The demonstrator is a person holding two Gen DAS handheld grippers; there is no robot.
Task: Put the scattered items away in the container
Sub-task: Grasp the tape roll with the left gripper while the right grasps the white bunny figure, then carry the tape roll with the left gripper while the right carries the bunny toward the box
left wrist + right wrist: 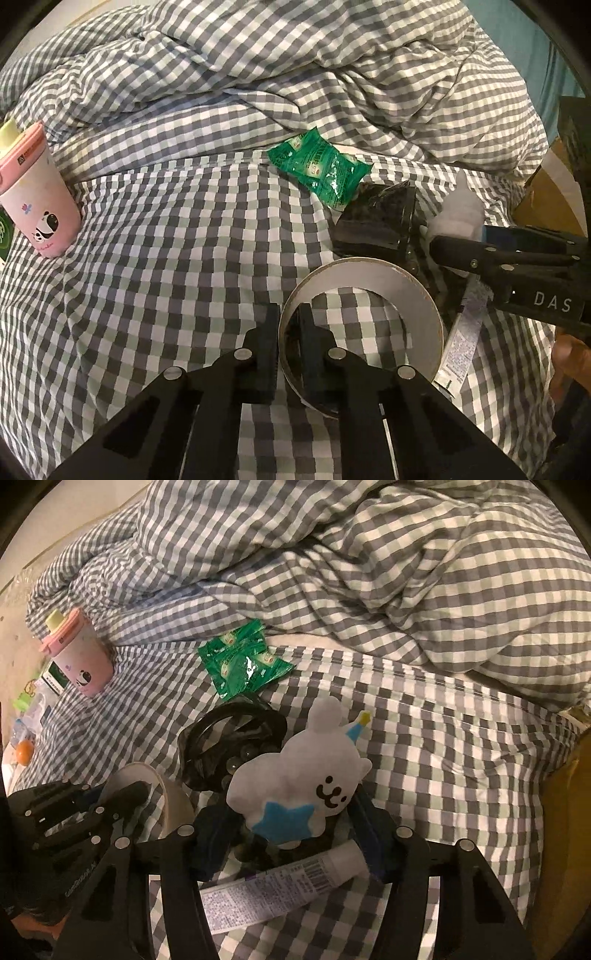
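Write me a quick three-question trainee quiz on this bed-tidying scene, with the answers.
1. True or false: the green packet lies inside the tape roll.
2. What is the left hand-held gripper clamped on? A: the pink cup. B: the tape roll's wall. C: the tube.
3. Name the thing between the fingers of the right hand-held gripper.

Key:
1. False. The packet lies on the checked sheet, beyond the roll.
2. B. One finger is inside the ring and one outside.
3. The white plush toy with the blue star.
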